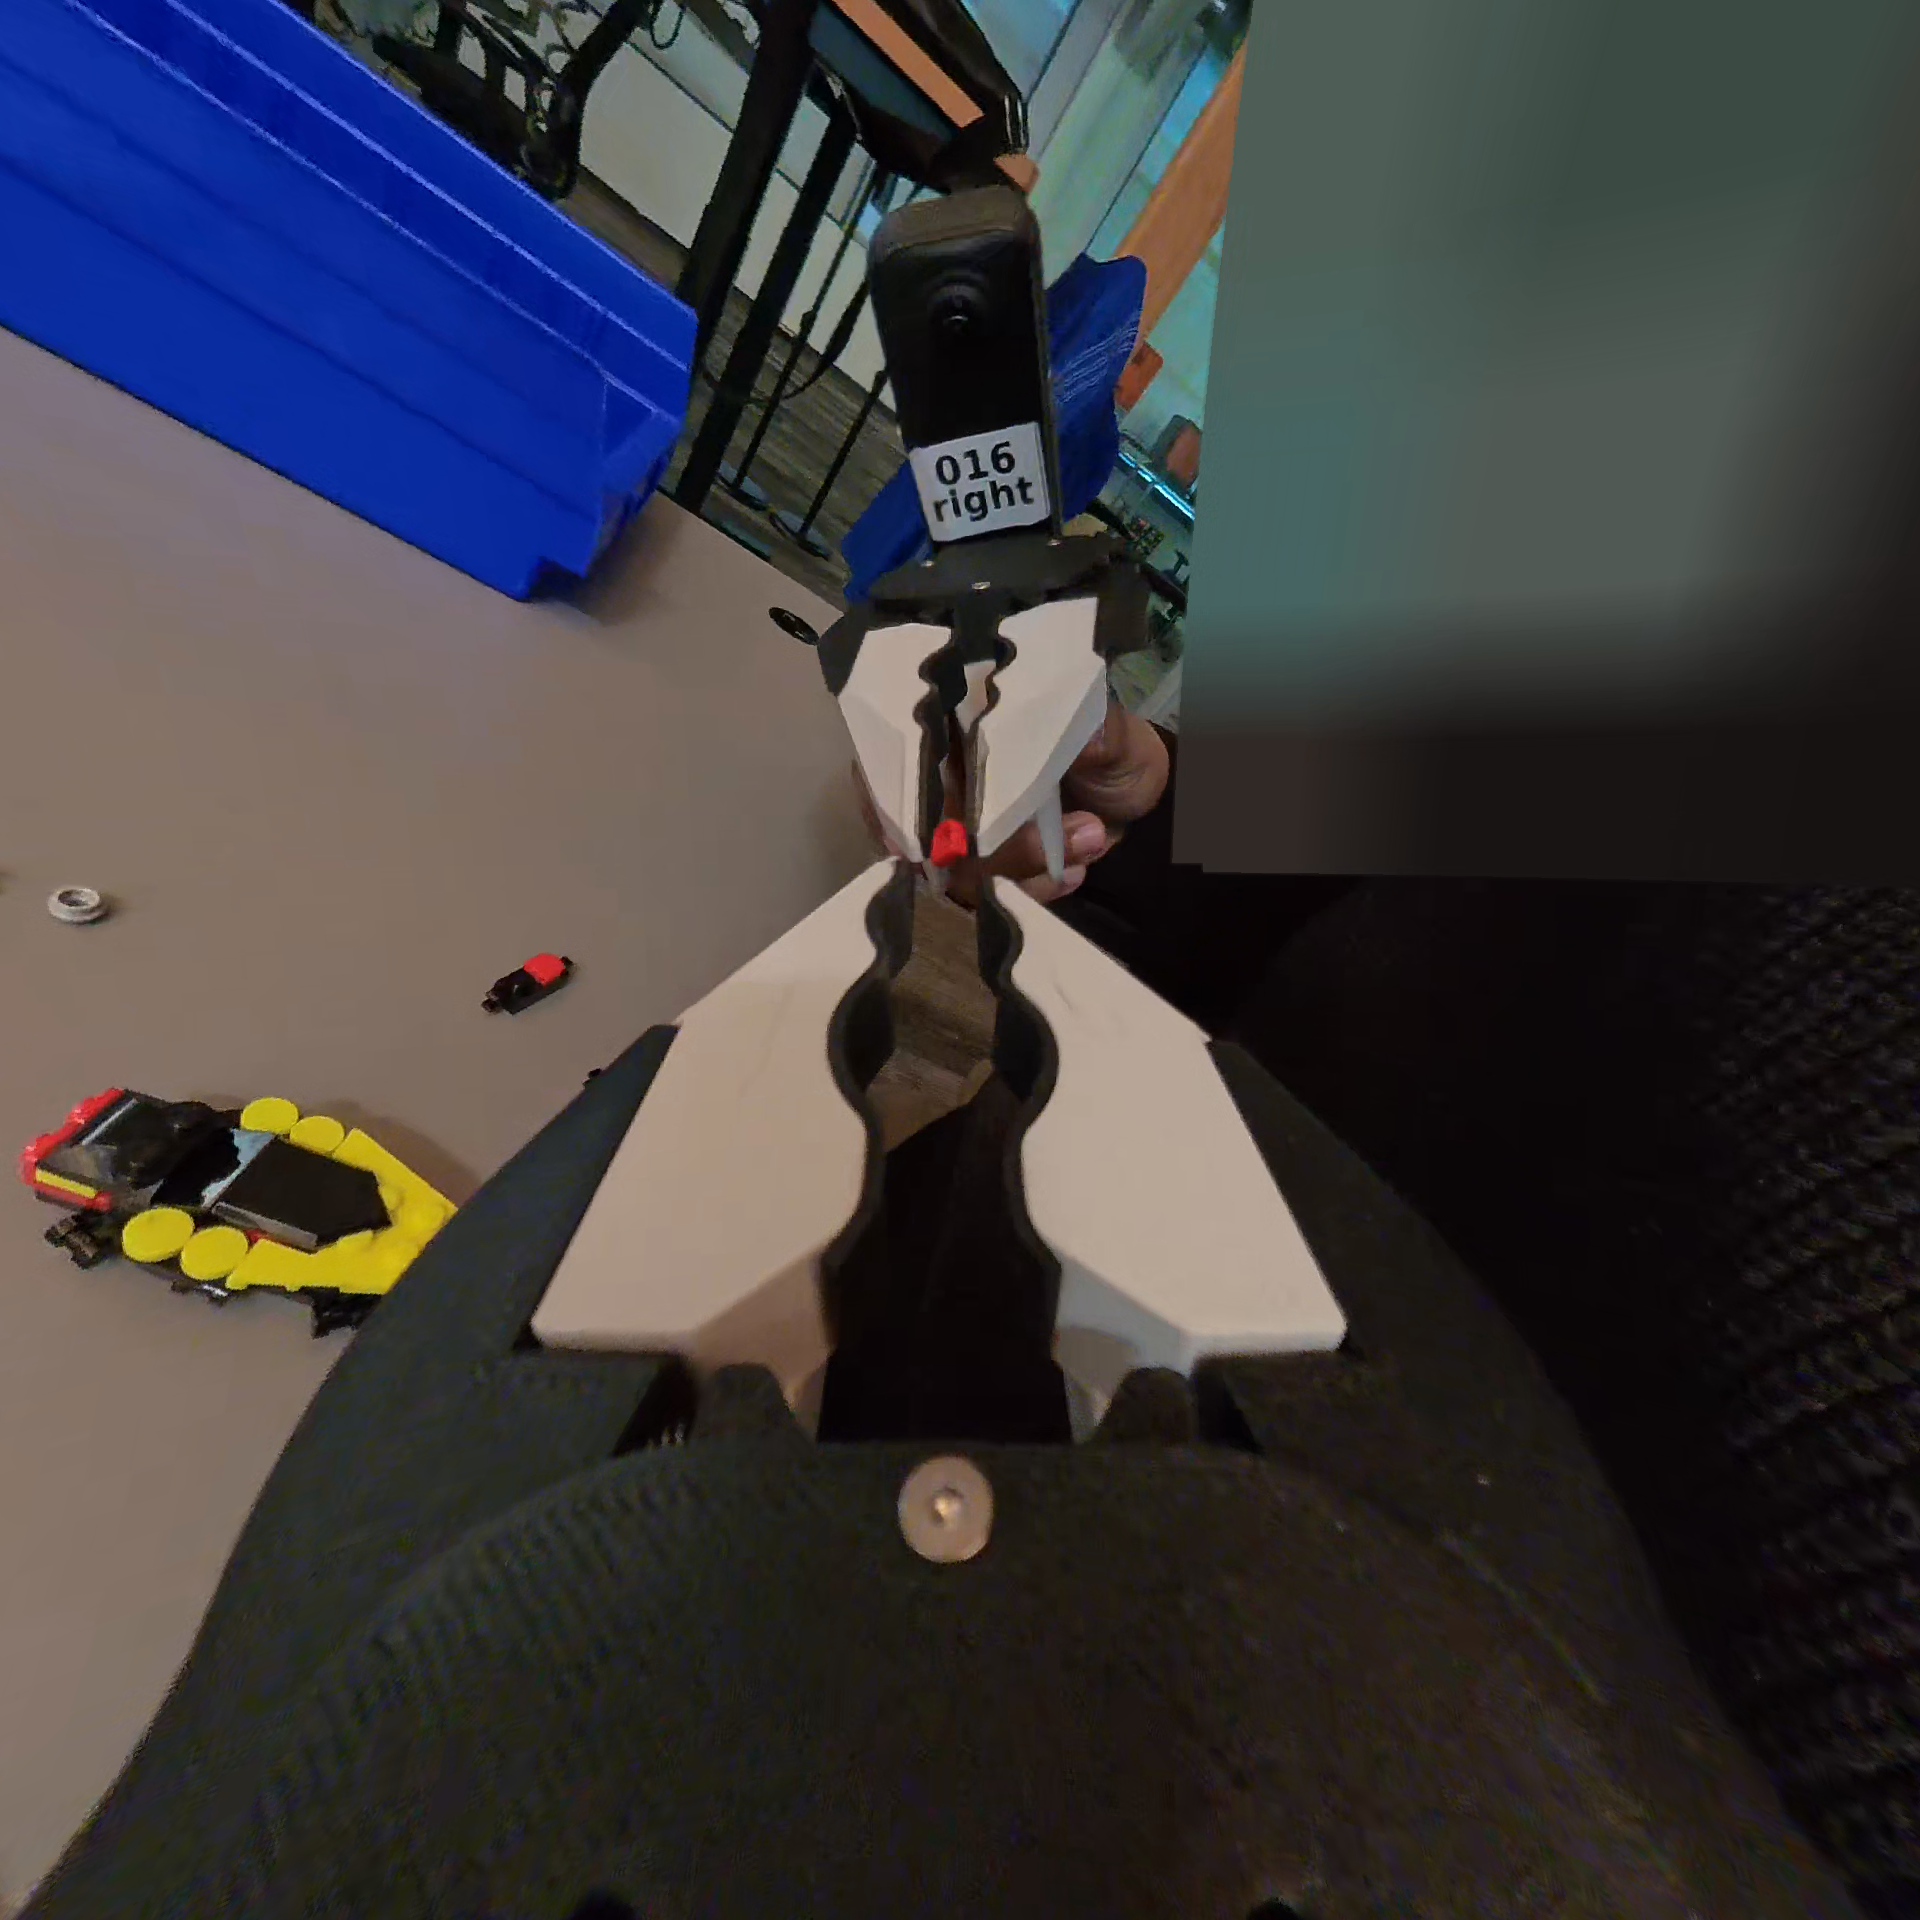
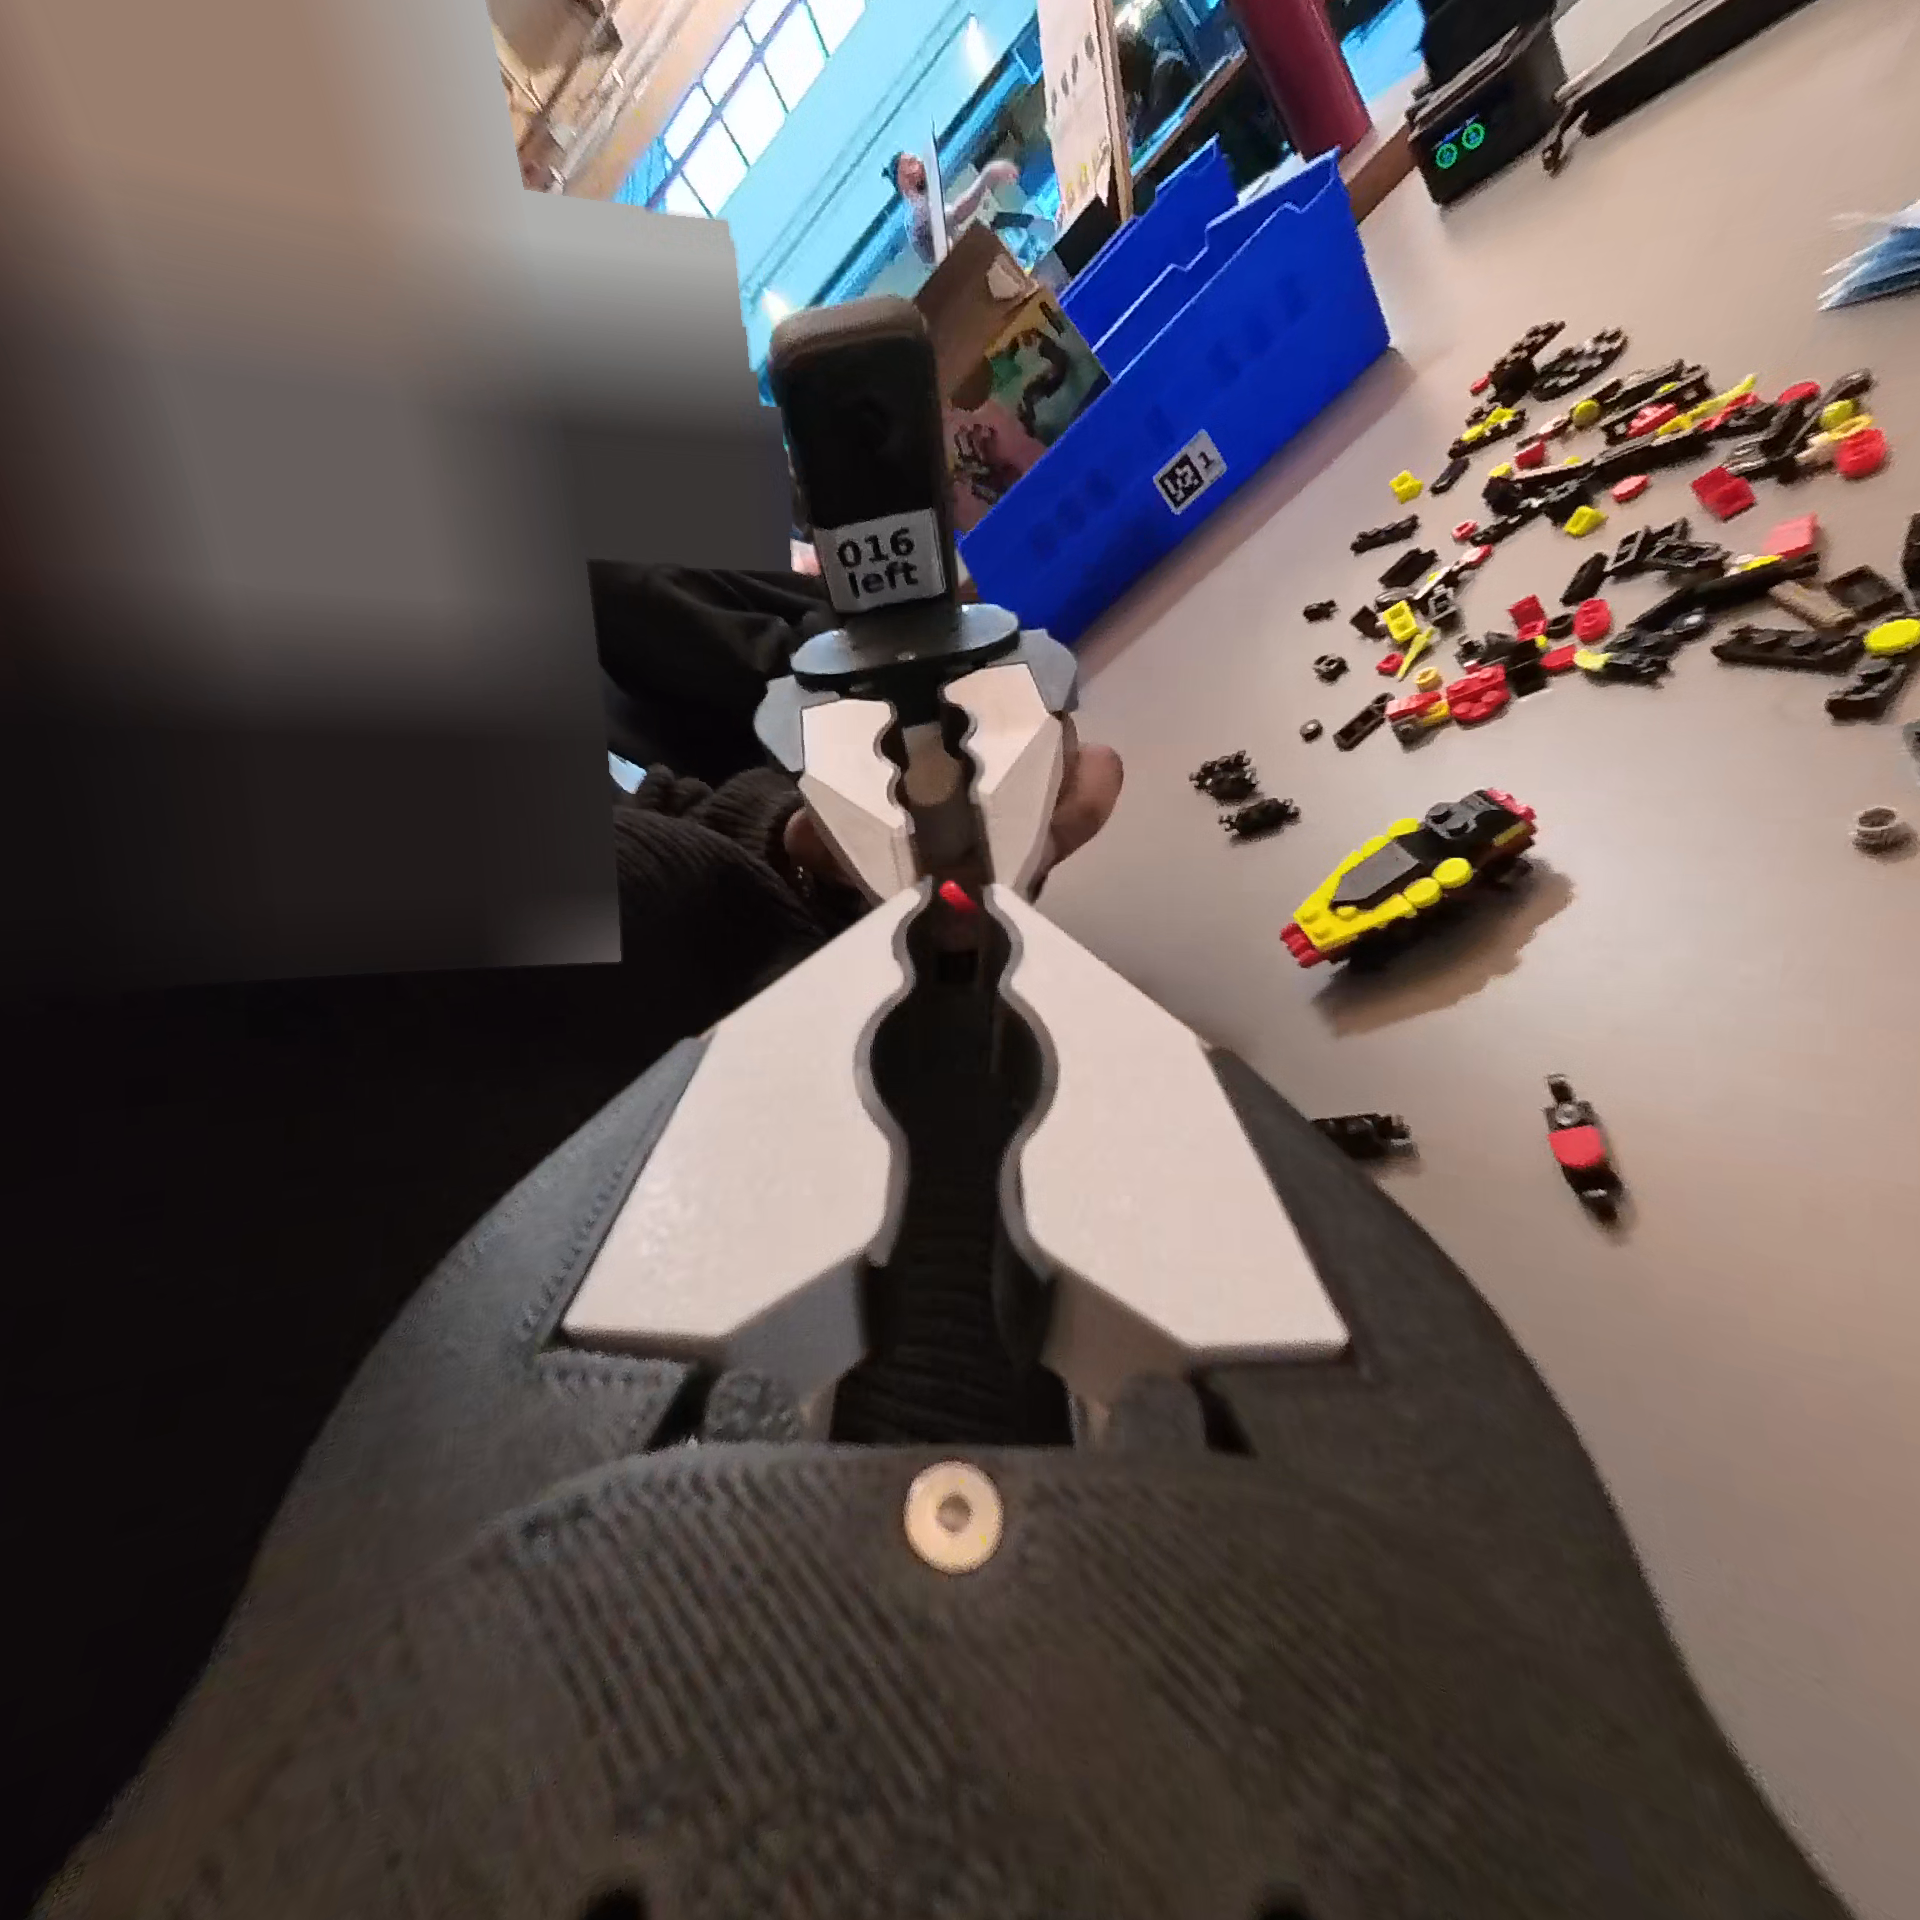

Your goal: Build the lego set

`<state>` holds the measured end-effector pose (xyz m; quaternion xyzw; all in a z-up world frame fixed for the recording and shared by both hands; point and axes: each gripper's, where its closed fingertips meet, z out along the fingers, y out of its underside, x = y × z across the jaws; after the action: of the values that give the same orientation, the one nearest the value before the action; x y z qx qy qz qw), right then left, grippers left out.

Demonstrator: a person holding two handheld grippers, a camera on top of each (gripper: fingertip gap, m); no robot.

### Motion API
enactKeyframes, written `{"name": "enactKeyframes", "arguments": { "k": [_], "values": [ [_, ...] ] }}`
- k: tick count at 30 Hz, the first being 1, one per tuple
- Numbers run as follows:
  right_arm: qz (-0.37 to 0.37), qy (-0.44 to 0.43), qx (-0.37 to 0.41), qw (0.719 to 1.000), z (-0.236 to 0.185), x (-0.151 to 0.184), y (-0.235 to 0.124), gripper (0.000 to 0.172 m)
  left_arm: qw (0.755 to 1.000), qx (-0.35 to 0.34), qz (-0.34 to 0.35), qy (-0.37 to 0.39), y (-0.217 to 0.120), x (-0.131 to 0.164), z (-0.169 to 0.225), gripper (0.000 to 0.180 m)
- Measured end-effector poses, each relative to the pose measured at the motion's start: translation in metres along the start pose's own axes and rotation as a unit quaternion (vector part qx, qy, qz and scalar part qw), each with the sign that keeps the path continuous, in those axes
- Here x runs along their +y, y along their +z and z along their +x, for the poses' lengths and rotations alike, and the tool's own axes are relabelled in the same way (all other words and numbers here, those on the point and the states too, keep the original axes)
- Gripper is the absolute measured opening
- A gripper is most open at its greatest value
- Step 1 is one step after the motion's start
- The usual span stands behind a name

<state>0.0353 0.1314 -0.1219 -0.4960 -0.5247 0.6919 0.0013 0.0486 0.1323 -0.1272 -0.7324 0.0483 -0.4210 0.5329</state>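
The two grippers met tip to tip in the air, beside the edge of the grey table. The right gripper was closed on a small red piece, which stuck out at the end of its fingers. In the right wrist view the same red piece showed at the tips of the right gripper, with both tips close against it.

The left gripper pointed at the right one from the opposite side. Its fingers stood only a little apart, and their tips were just beside the red piece. If the left fingers already pressed on the piece, I cannot tell; the tips of the two grippers overlapped there. In the right wrist view the left gripper was seen from the front, with a hand behind it.

On the table, well apart from the grippers, lay a yellow and black toy car with red parts at one end. Near it was a small black and red piece. Farther away a heap of loose black, yellow and red bricks was spread. A small grey ring lay alone on the table. Blue bins stood at the far side.
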Motion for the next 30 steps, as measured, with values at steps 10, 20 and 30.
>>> {"name": "enactKeyframes", "arguments": {
  "k": [10,20,30],
  "values": [
    [-0.007,0.035,-0.03,0.999,-0.004,0.005,0.002,0.005,1.0,-0.01,-0.004,0.029,0.001,0.001,0.001,0.007],
    [-0.01,0.055,-0.018,0.998,0.005,0.006,0.0,0.001,0.999,-0.026,0.008,0.021,-0.001,-0.002,-0.005,0.0],
    [-0.008,0.063,-0.009,0.998,0.01,0.007,-0.001,0.0,1.0,-0.029,-0.002,0.01,0.001,0.002,-0.009,0.001]
  ]
}}
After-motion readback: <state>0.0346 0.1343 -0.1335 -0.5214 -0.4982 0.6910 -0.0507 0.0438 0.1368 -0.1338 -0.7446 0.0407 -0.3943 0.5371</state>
